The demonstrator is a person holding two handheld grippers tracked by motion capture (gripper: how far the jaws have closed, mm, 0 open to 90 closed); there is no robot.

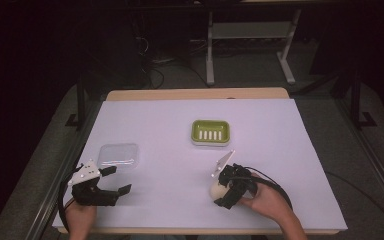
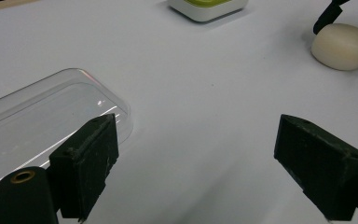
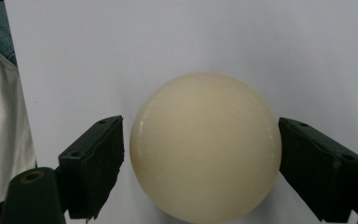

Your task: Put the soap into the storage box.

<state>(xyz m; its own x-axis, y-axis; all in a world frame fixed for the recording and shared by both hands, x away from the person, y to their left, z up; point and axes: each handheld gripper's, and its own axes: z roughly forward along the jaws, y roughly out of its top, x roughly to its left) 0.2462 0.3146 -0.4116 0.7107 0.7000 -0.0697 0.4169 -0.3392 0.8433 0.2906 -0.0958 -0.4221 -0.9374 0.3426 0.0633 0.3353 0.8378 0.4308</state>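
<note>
The cream soap bar [image 3: 205,147] lies on the white sheet near the near edge of the table, right of centre, and it sits squarely between the jaws of your right gripper [image 3: 200,163]. Those jaws stand open, one just off each side of the bar with a thin gap on the left and the right one at or nearly at its surface; nothing is clamped yet. Close slowly and evenly so both pads meet the rounded sides at the widest part. The bar looks smooth and curved, so a pinch set too high would likely squirt it out. Keep the jaws low and level with the sheet.

Farther off, the green soap dish [image 1: 210,132] waits toward the middle of the table, well apart from the bar. The clear lid [image 1: 119,155] lies at the left, just beyond your left gripper [image 1: 116,179], which hangs wide open and holds nothing. Keep that hand still while you squeeze.
</note>
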